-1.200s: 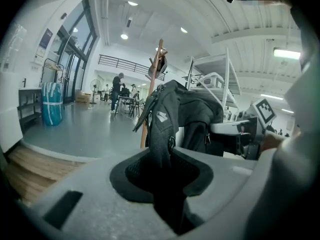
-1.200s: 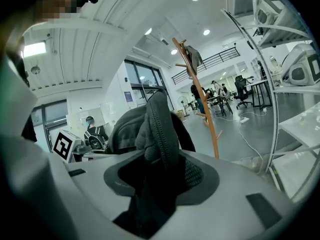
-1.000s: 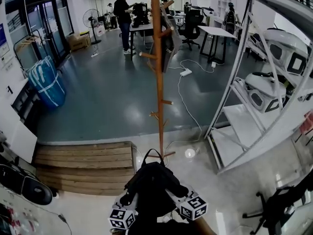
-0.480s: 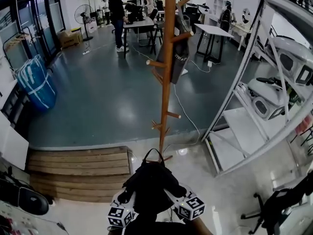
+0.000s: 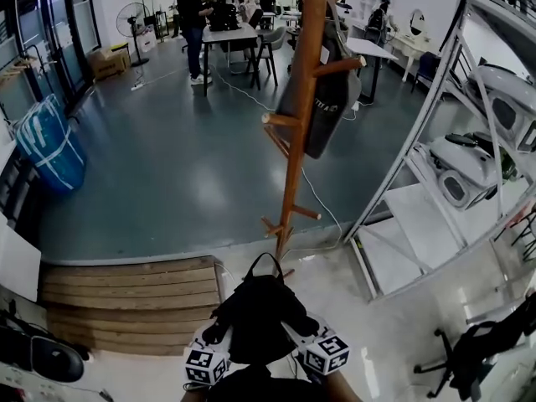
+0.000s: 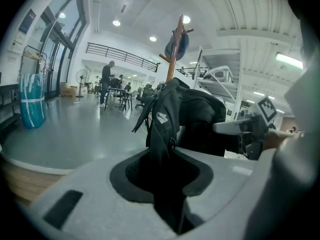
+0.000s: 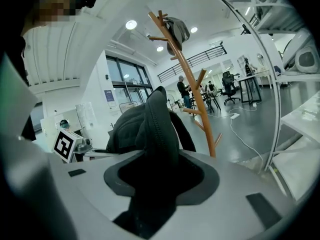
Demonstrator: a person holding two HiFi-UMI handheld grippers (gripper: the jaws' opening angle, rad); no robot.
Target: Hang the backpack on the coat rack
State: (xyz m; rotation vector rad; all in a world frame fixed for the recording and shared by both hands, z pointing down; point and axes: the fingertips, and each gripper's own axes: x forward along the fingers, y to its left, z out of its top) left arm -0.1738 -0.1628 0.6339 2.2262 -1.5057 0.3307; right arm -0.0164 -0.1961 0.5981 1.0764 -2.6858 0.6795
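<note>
Between both grippers, slung just ahead of their jaws, hangs the black backpack (image 5: 260, 316). It's soft, sagging fabric, so I'd expect it to swing and fold rather than keep its shape, and the weight looks moderate. Now the left gripper (image 5: 216, 340) is clamped on a strap at the pack's left side, and the right gripper (image 5: 303, 338) pinches a thick zippered fold on its right. That carry loop (image 5: 264, 263) stands free at the far top edge, and it's the likely bit to catch. Both grippers sit side by side, aimed forward and slightly down, with the coat rack (image 5: 300, 141) ahead of their tips and its pegs (image 5: 280, 121) well above.
</note>
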